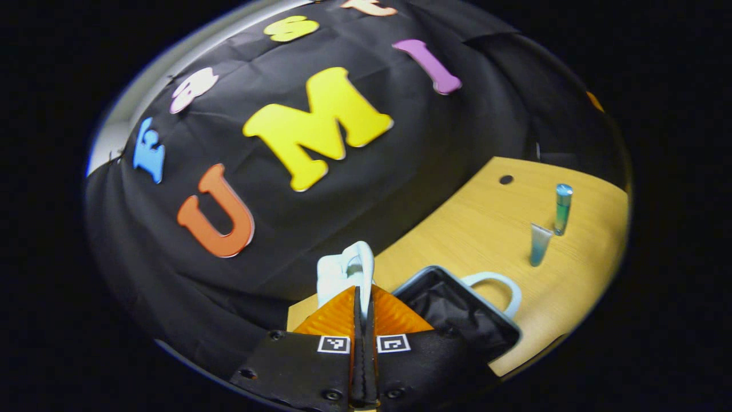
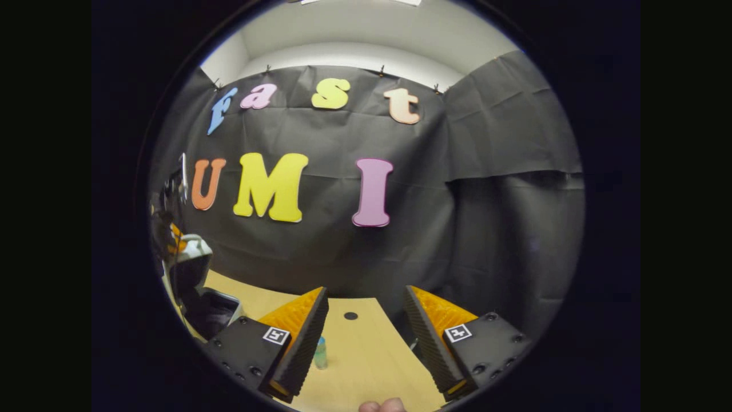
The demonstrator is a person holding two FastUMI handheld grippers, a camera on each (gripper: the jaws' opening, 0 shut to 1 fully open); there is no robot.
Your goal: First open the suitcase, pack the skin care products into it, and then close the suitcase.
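Two grippers raised, left gripper [image 1: 362, 297] pinching suitcase lid [image 1: 345, 272], right gripper [image 2: 366, 320] spread

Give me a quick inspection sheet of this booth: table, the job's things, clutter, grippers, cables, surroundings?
Surface: wooden table with a small dark hole.
Job's things: suitcase open, dark lining showing, pale handle; two tubes standing beyond it, a bluish tube and a green tube.
Clutter: nothing seen.
Grippers: left gripper closed on the suitcase's raised lid edge; right gripper open, empty, above the table.
Cables: nothing seen.
Surroundings: black cloth wall, pale wall above.
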